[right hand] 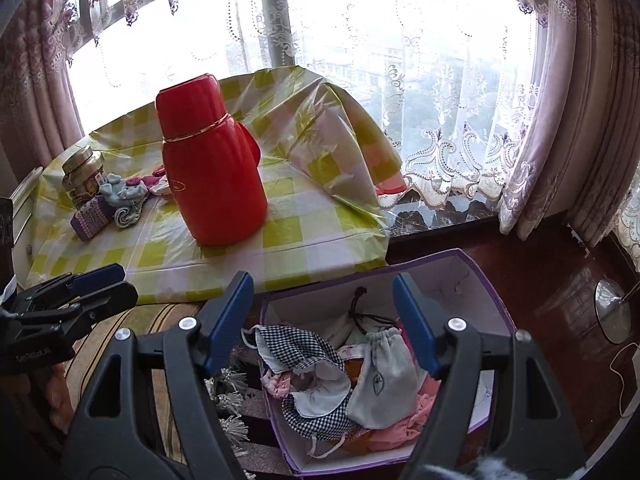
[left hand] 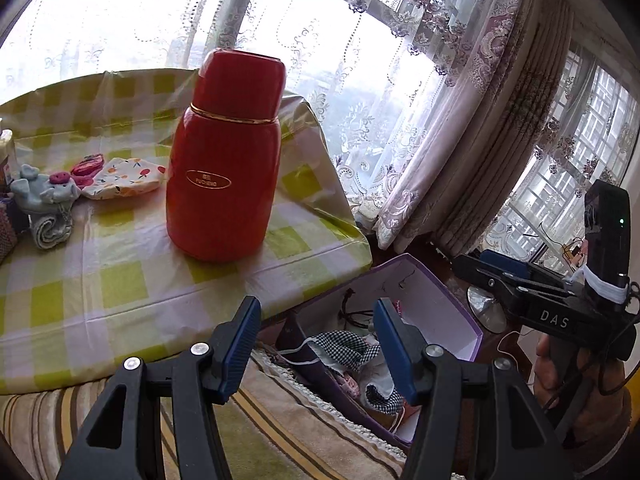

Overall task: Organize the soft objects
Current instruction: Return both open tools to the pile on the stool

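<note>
Soft pieces filled the purple box (right hand: 460, 276) below the edge of the surface (right hand: 304, 236): a black-and-white checked cloth (right hand: 296, 348), a grey drawstring pouch (right hand: 384, 376) lying against it at about 3 o'clock, and pink fabric (right hand: 404, 428) under both. My right hand-held gripper (right hand: 324, 326) hung above that box with its blue pads spread wide and nothing between them. My left hand-held gripper (left hand: 318, 338) was likewise spread and empty, poised over the near edge of the surface and the left corner of the box.

More soft things lay on the green-checked cover of the surface. A pale blue plush toy (left hand: 44, 192) sat at about 9 o'clock from the red flask (left hand: 224, 160), touching a rolled blue cloth (left hand: 52, 230) just below it. A fruit-print pouch (left hand: 124, 178) lay between the toy and the flask, with a small pink item (left hand: 86, 168) against its left edge. In the right wrist view, a jar (right hand: 82, 174) and a purple patterned pouch (right hand: 92, 220) stood beside the toy.
</note>
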`<action>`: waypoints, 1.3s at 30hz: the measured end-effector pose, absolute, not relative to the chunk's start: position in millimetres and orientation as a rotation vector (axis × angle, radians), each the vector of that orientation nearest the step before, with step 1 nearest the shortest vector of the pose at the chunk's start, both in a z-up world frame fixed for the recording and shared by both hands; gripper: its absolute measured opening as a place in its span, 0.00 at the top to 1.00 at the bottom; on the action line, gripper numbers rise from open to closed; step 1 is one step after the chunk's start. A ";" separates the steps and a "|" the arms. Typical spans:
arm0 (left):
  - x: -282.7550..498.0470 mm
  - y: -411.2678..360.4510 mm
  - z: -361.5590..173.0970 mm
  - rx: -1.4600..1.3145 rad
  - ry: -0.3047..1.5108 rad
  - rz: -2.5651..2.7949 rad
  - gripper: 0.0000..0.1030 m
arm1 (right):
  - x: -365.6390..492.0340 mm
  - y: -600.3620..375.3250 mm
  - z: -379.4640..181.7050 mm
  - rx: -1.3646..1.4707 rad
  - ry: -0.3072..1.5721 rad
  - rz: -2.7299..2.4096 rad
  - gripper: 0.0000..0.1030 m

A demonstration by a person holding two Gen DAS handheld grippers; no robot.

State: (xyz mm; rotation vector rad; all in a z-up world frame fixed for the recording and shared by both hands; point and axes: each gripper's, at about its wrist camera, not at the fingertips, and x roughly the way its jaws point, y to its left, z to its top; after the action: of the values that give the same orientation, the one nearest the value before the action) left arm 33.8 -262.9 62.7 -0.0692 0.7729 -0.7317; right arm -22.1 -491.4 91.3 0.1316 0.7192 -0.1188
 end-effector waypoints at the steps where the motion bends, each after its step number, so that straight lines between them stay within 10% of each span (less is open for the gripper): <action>1: 36.5 -255.8 64.8 -0.073 0.765 -0.712 0.42 | -20.8 -485.5 92.1 0.123 0.716 -0.104 0.27; 18: 63.1 -139.9 90.3 -0.029 0.641 -0.270 0.22 | -0.2 -358.1 104.3 -0.115 0.633 0.033 0.05; 39: 131.5 -54.9 82.7 -0.114 0.637 -0.127 0.19 | 72.1 -279.4 86.5 -0.064 0.637 0.270 0.05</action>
State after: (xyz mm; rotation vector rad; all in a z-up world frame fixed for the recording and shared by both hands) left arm 131.5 -54.9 82.7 -0.1138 0.6366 -0.1269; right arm 72.1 -279.4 86.5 -0.0642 0.6372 0.2697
